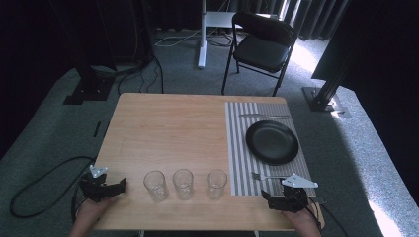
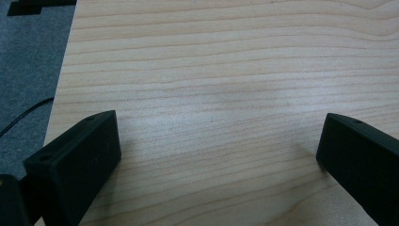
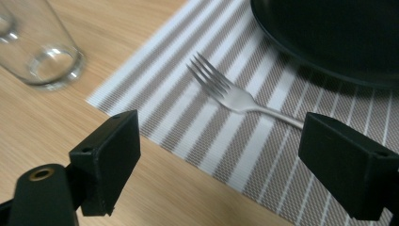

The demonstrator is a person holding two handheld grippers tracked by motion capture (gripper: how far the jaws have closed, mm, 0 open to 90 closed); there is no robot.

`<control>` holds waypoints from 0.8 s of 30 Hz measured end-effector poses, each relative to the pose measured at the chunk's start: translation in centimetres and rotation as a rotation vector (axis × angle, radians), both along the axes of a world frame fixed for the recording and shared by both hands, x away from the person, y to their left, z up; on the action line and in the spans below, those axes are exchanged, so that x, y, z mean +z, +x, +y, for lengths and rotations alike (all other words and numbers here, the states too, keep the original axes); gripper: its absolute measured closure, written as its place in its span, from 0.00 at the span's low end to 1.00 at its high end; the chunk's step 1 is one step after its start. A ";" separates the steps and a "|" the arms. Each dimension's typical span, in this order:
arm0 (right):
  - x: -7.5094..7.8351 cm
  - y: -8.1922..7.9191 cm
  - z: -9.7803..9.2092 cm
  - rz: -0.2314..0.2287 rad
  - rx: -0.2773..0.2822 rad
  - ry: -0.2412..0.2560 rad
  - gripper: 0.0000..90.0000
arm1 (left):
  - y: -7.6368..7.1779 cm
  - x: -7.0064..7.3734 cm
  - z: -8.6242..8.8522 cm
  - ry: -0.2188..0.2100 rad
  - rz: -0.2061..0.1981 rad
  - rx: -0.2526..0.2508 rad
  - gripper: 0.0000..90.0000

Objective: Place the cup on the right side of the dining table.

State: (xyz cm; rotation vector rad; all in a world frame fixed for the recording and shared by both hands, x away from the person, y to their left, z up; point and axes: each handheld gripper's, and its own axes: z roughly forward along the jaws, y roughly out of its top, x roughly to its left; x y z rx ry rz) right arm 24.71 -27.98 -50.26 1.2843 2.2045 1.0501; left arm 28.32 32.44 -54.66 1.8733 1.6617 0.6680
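Note:
Three clear empty glasses [image 1: 155, 185] [image 1: 183, 183] [image 1: 217, 183] stand in a row near the front edge of the wooden table [image 1: 168, 133]. On the right lies a striped placemat [image 1: 239, 148] with a black plate [image 1: 272, 142], a knife [image 1: 264, 116] beyond it and a fork [image 1: 264, 176] in front. My left gripper [image 1: 106, 186] [image 2: 219, 127] rests open over bare wood at the front left corner. My right gripper [image 1: 286, 197] [image 3: 221, 127] is open just short of the fork [image 3: 226, 92], beside the plate [image 3: 329, 37] and one glass [image 3: 42, 52].
A black folding chair [image 1: 262, 44] stands on the carpet beyond the table's far edge. Cables [image 1: 39, 182] trail on the floor to the left. A black stand base [image 1: 321, 96] sits at the far right. Bare wood covers the table's left and middle.

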 end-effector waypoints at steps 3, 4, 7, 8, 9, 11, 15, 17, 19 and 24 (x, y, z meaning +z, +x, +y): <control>0.2 0.0 0.1 -0.003 0.008 0.005 0.14 | 0.0 0.0 0.0 0.000 0.000 0.000 0.01; 0.7 -0.1 0.4 -0.015 0.020 0.020 0.14 | 0.0 0.0 0.0 0.000 0.000 0.000 0.01; 1.4 -0.1 0.9 -0.030 0.046 0.026 0.14 | 0.0 0.0 0.0 0.000 0.000 0.000 0.01; 1.6 -0.1 1.1 -0.034 0.052 0.027 0.14 | 0.0 0.0 0.0 0.000 0.000 0.000 0.01; 1.8 -0.1 1.3 -0.041 0.064 0.025 0.14 | 0.0 0.0 0.0 0.000 0.000 0.000 0.01; 2.0 0.0 1.6 -0.045 0.082 0.025 0.14 | 0.0 0.0 0.0 0.000 0.000 0.000 0.01; 2.3 0.2 2.3 -0.047 0.108 0.027 0.14 | 0.0 0.0 0.0 0.000 0.000 0.000 0.01; 2.5 0.2 2.6 -0.052 0.119 0.034 0.14 | 0.0 0.0 0.0 0.000 0.000 0.000 0.01; 2.9 0.3 2.8 -0.059 0.129 0.038 0.14 | 0.0 0.0 0.0 0.000 0.000 0.000 0.01; 3.7 0.3 3.4 -0.073 0.162 0.053 0.14 | 0.0 0.0 0.0 -0.001 -0.001 -0.002 0.01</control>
